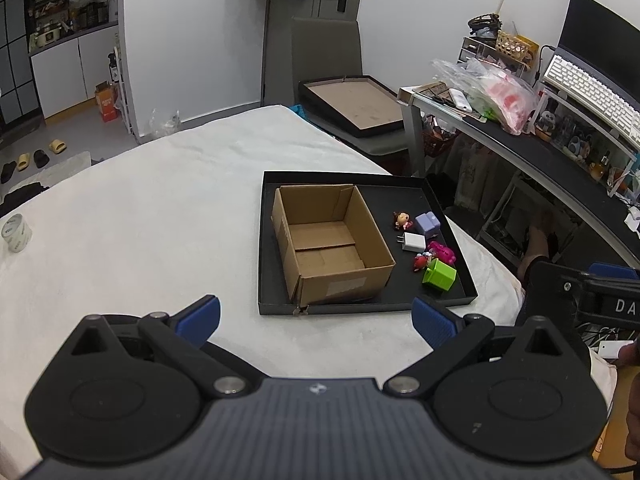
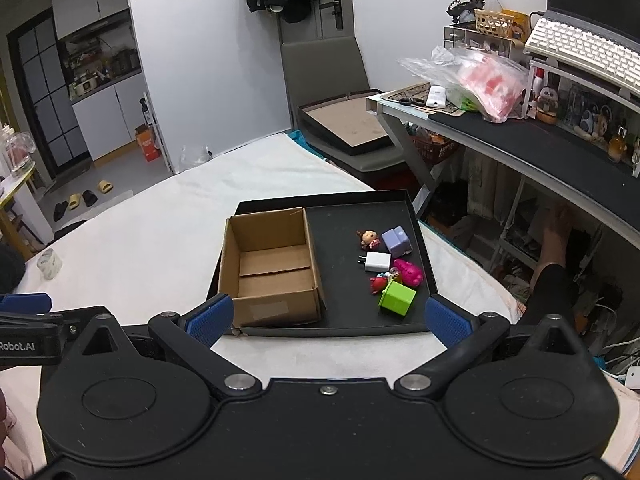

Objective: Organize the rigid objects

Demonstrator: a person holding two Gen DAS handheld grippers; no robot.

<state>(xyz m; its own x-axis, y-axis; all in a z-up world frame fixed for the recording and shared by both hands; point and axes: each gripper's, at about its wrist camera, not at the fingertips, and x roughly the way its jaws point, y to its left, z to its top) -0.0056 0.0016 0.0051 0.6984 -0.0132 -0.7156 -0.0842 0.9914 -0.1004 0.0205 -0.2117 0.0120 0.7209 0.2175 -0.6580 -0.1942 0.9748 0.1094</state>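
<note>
A black tray lies on the white bed cover. Its left half holds an empty open cardboard box. To the box's right lie several small items: a doll figure, a lilac block, a white charger, a pink toy, a red toy and a green block. My left gripper hovers open before the tray's near edge. My right gripper is open too, just short of the tray, holding nothing.
A roll of tape sits far left on the bed cover. A grey chair carrying another flat box stands behind. A cluttered desk runs along the right, with a person's leg under it.
</note>
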